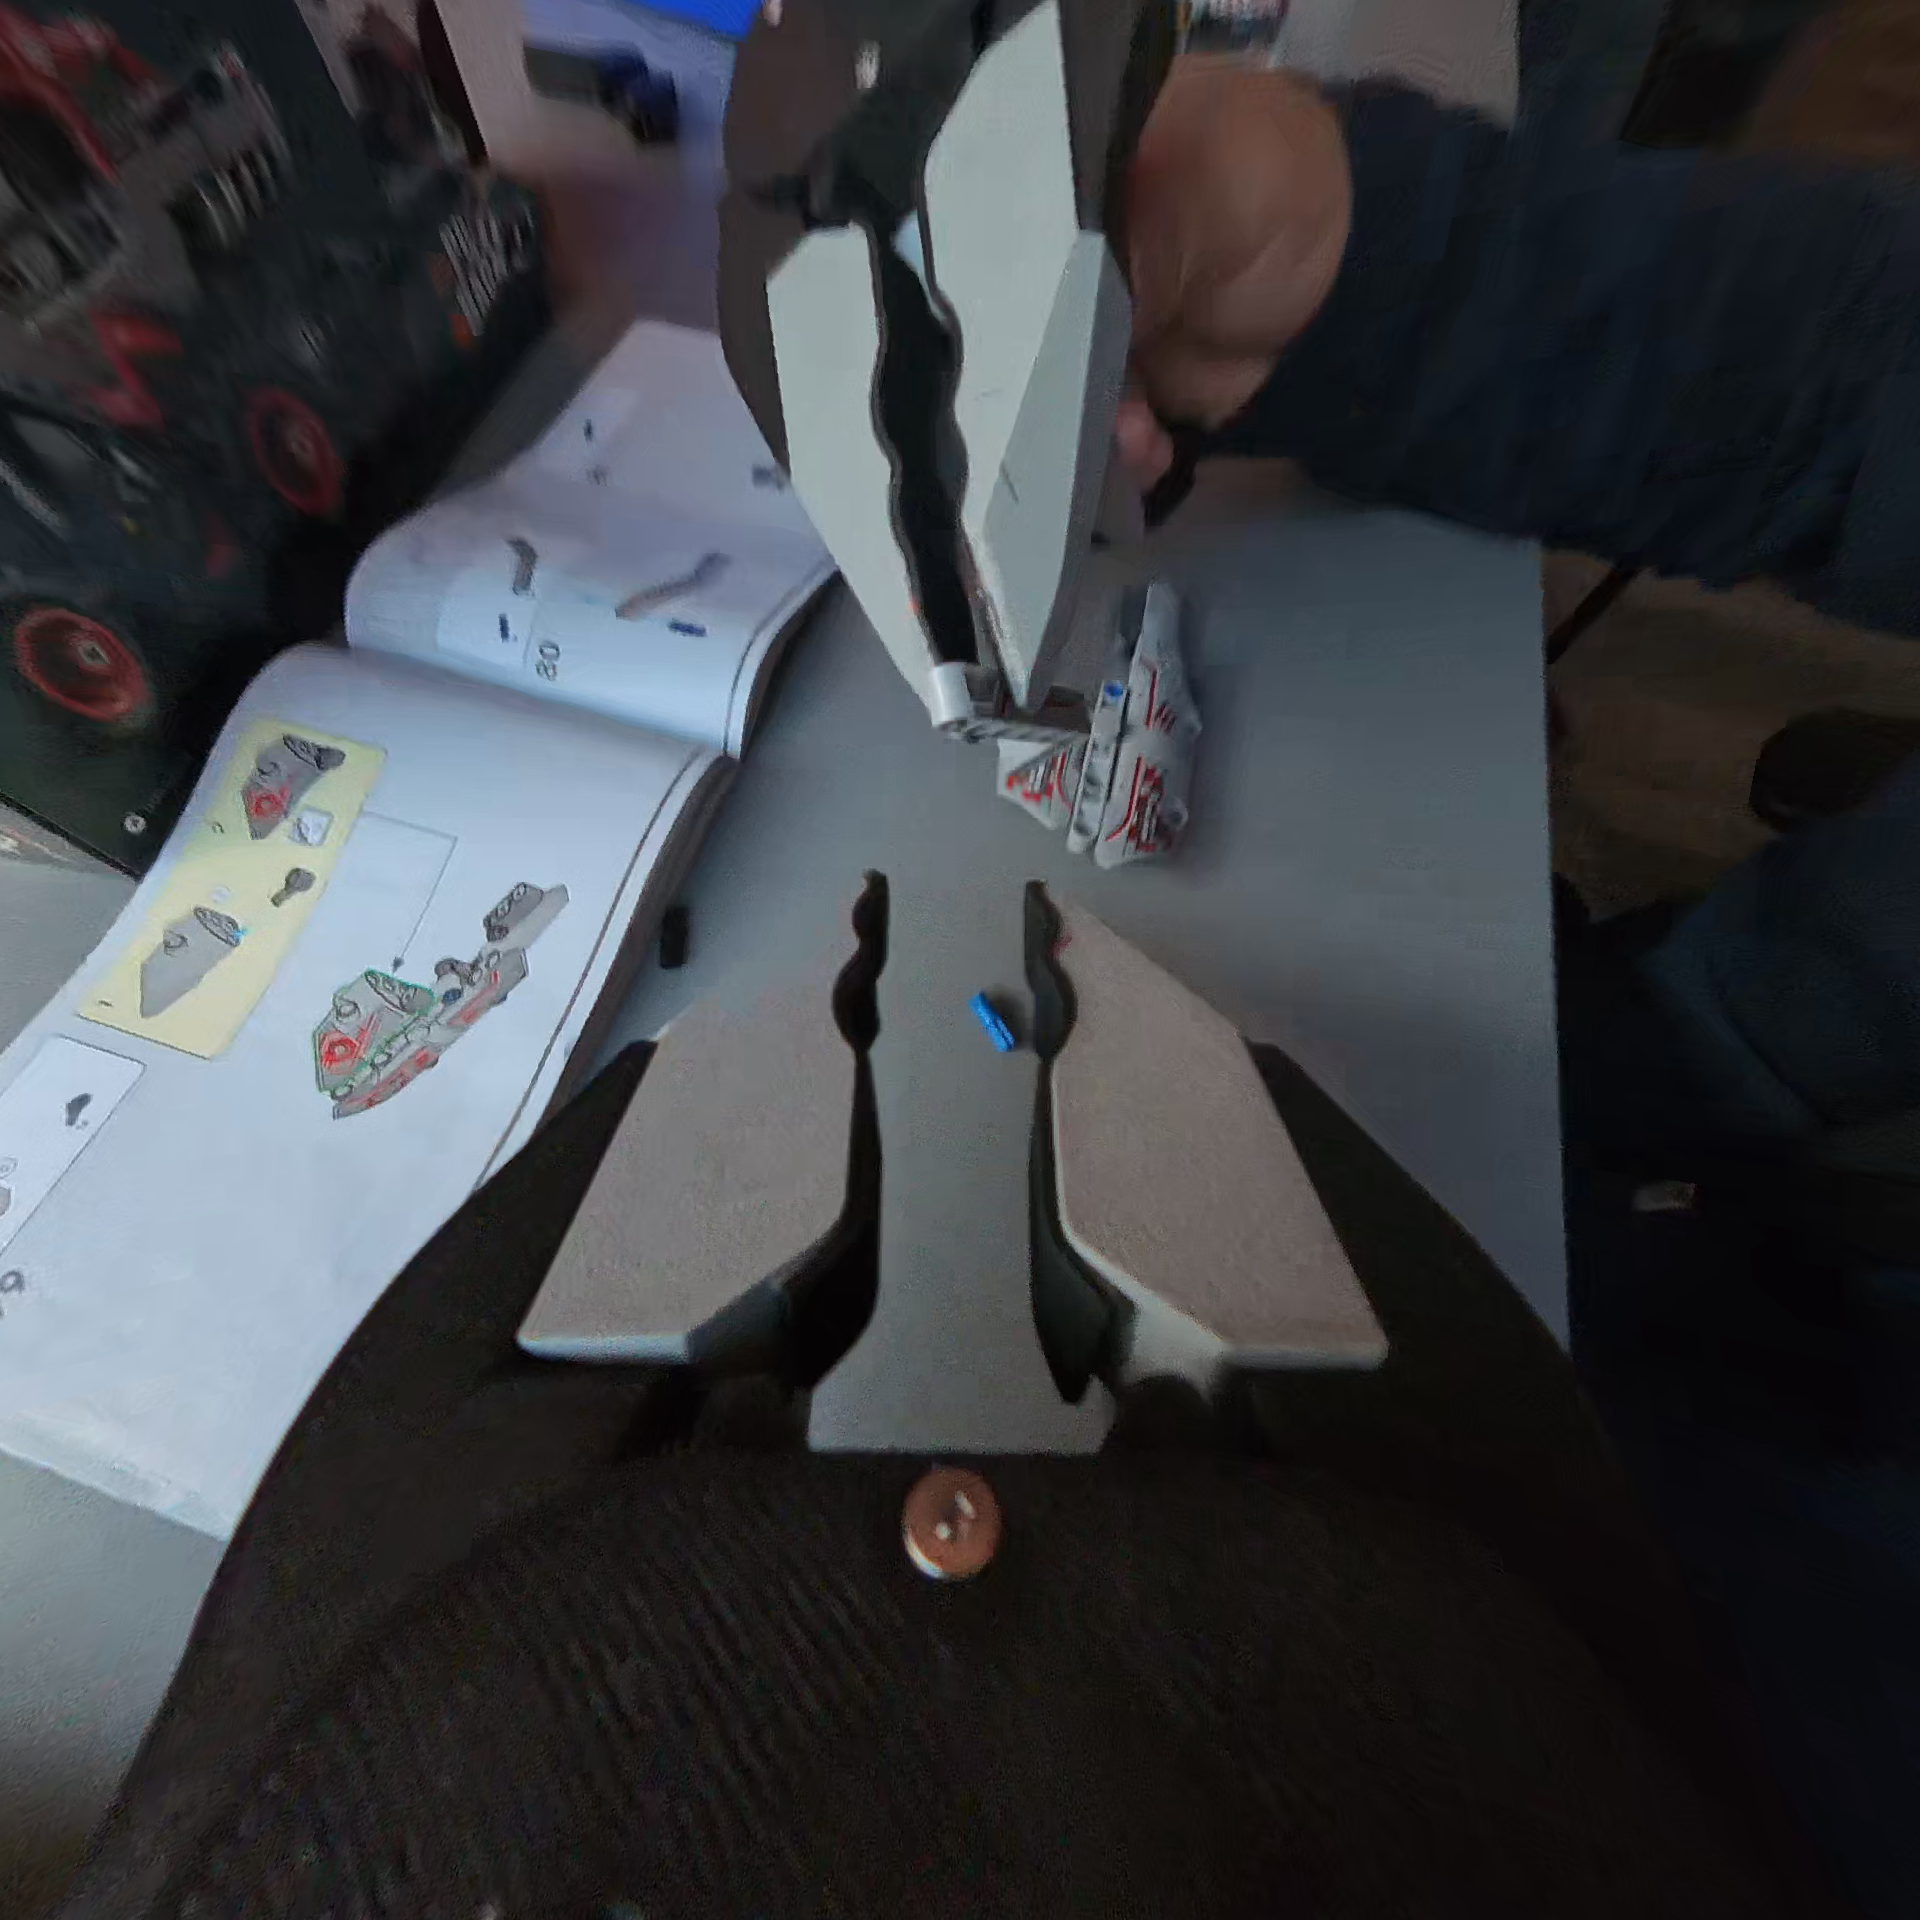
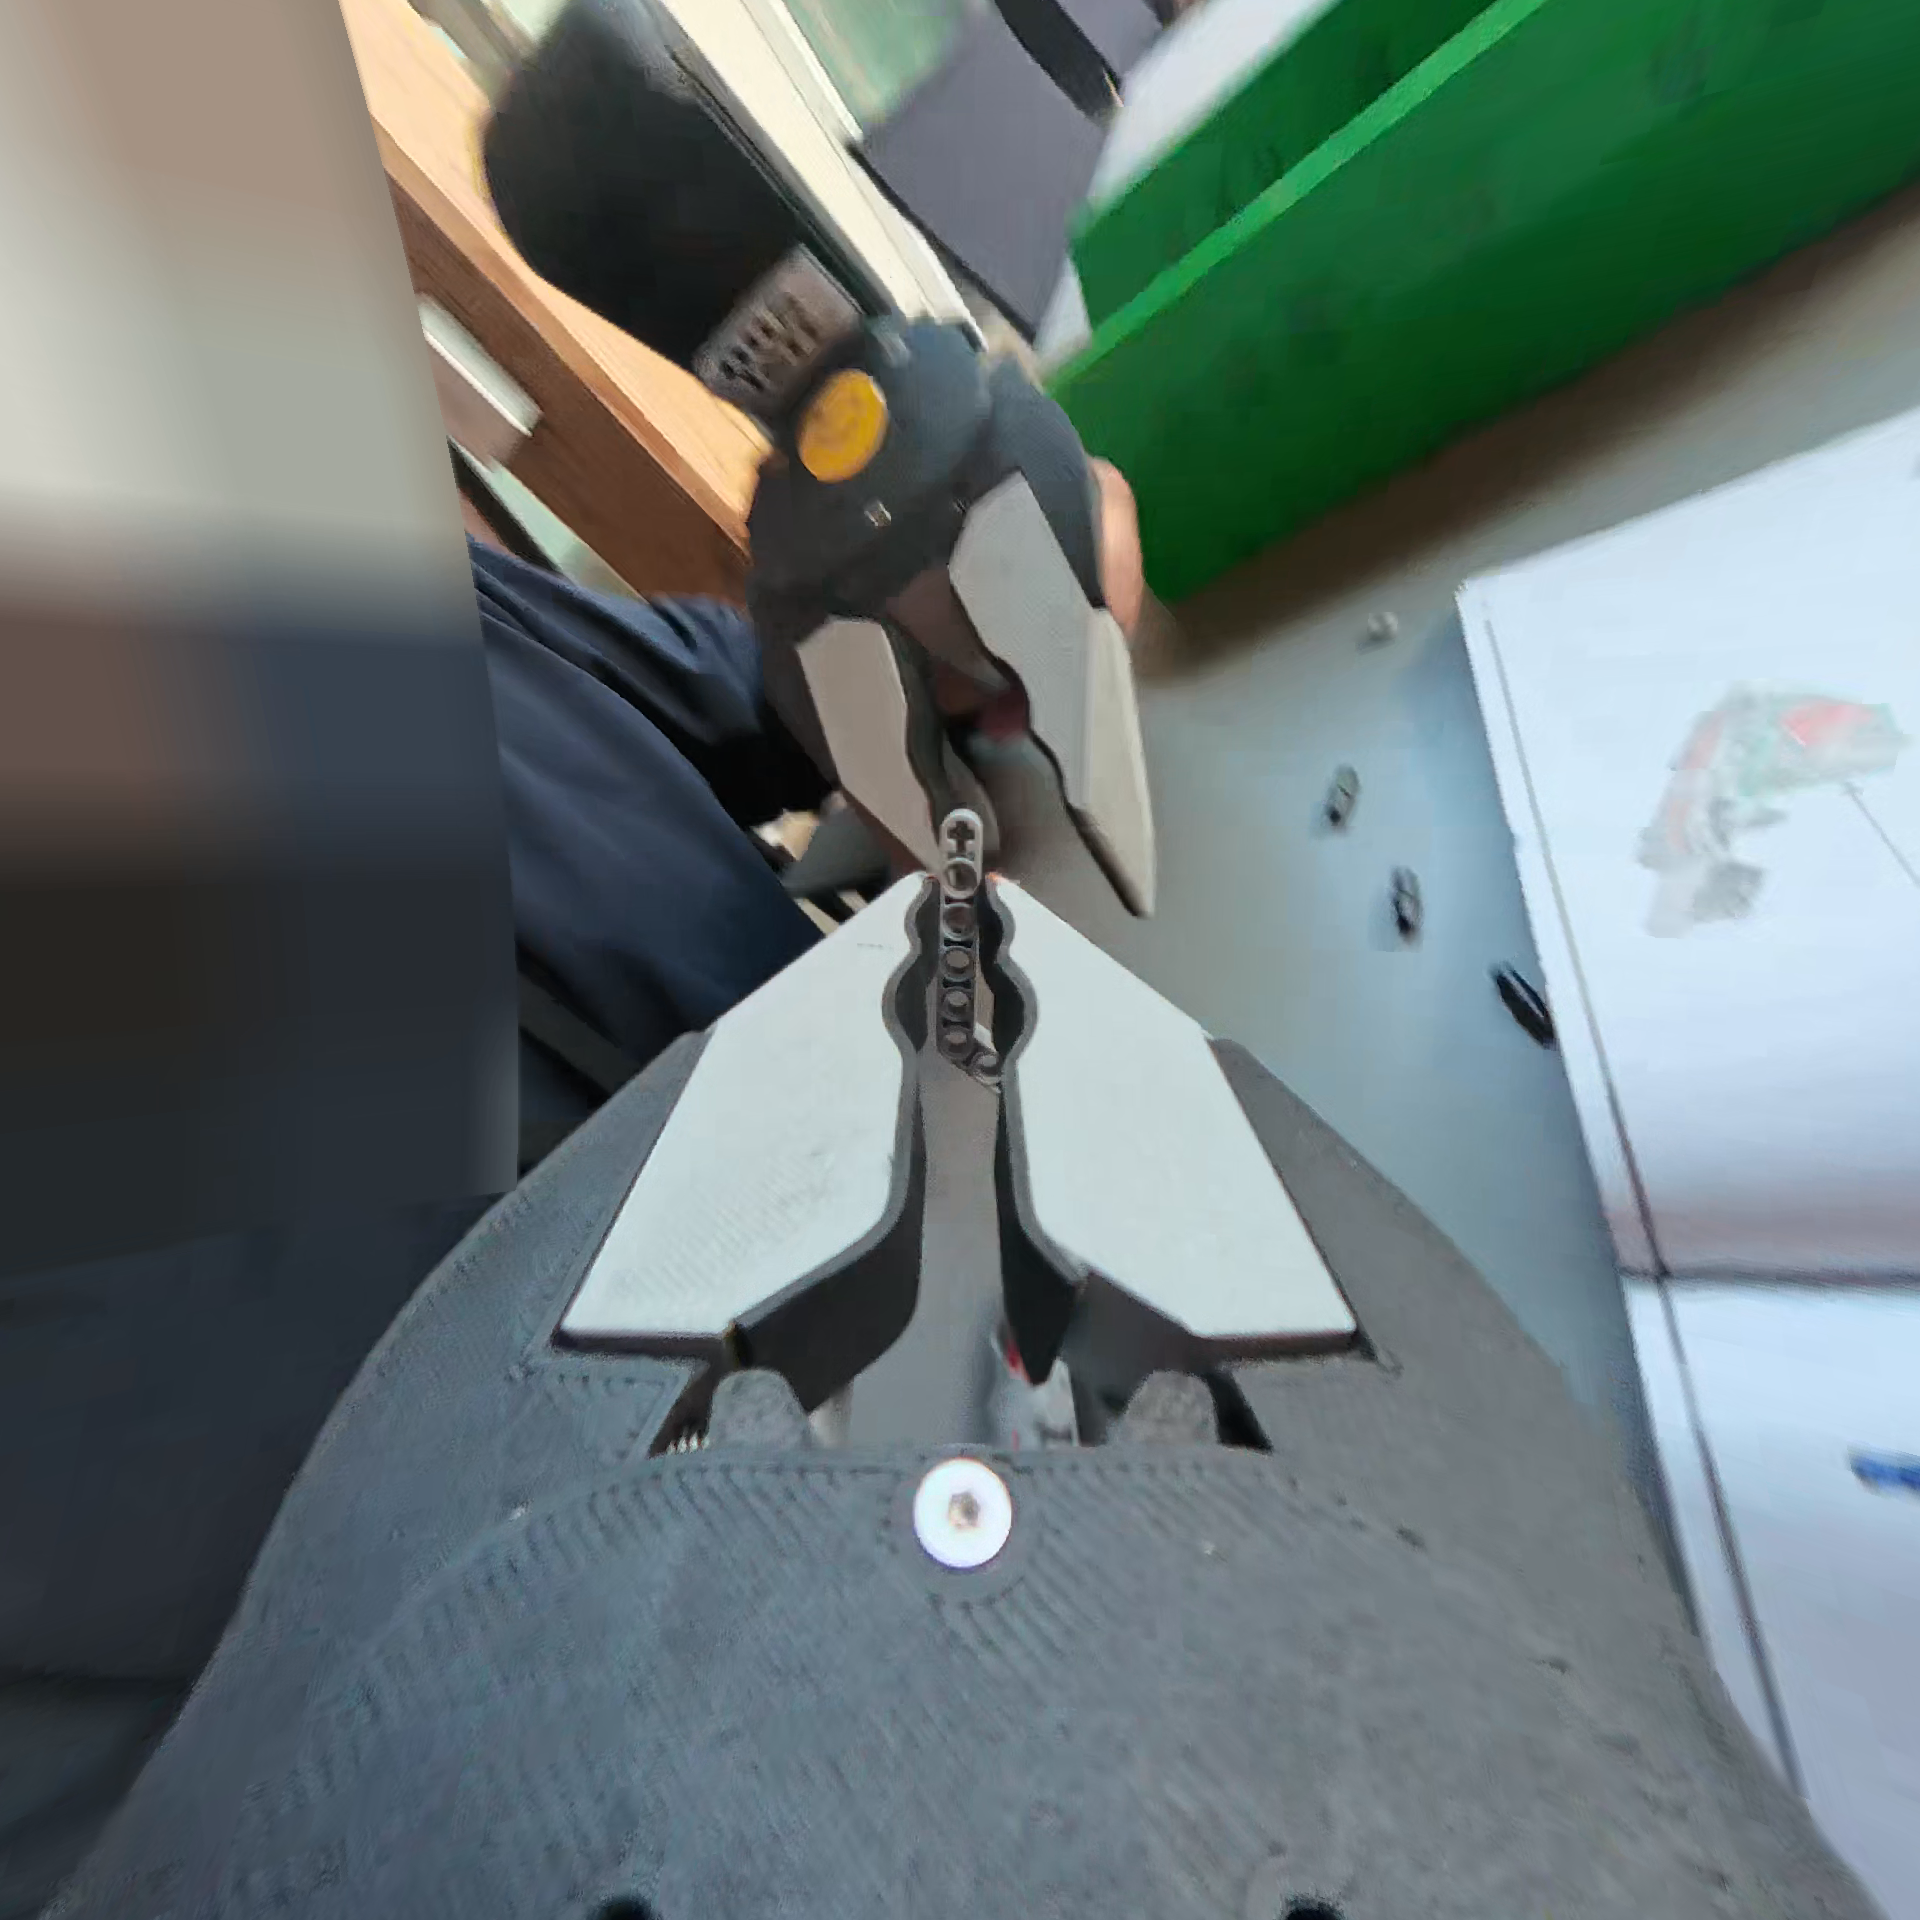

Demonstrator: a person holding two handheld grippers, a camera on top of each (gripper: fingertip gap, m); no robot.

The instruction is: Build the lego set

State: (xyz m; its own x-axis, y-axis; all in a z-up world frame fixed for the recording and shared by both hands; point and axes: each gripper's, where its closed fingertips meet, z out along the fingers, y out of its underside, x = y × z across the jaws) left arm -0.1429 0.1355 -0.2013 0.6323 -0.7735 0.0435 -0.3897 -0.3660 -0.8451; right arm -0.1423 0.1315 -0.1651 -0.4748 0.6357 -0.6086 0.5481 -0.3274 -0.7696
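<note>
1. Right tongs (image 2: pixel 961 883): closed on a grey perforated beam (image 2: pixel 958 935), which sits lengthwise in the wavy channel between the fingers with its cross-hole end poking past the tips. In the left wrist view the same tongs (image 1: pixel 977 707) come down from above with the beam's end (image 1: pixel 948 694) showing at the tips.
2. Left tongs (image 1: pixel 956 904): open, holding nothing, hovering over the grey surface (image 1: pixel 1351 935). A small blue pin (image 1: pixel 992 1021) lies on the surface just beside the inner edge of one finger.
3. The partly built model (image 1: pixel 1117 769), grey with red markings, rests on the surface just beside the right tongs' tips. Whether the beam touches it, I cannot tell.
4. Risk: the beam is pinched along its narrow sides only. Judged: a sideways push while seating it could pivot it in the channel or squirt it out.
5. Risk: nothing holds the model. Pressing the beam on would likely slide or tip it unless the left tongs brace it first.
6. Risk: the blue pin is small and round-ish. Closing on it off-centre may flick it across the surface or under the open instruction booklet (image 1: pixel 364 935).
7. Risk: both views are motion-blurred, so hole alignment is hard to judge. A misaligned push could jam a connection or pop off parts already fitted.
8. Small dark loose parts (image 2: pixel 1405 902) lie near the booklet's edge in the right wrist view; a black piece (image 1: pixel 673 935) sits against the booklet. A sweeping move could knock them away.
</note>
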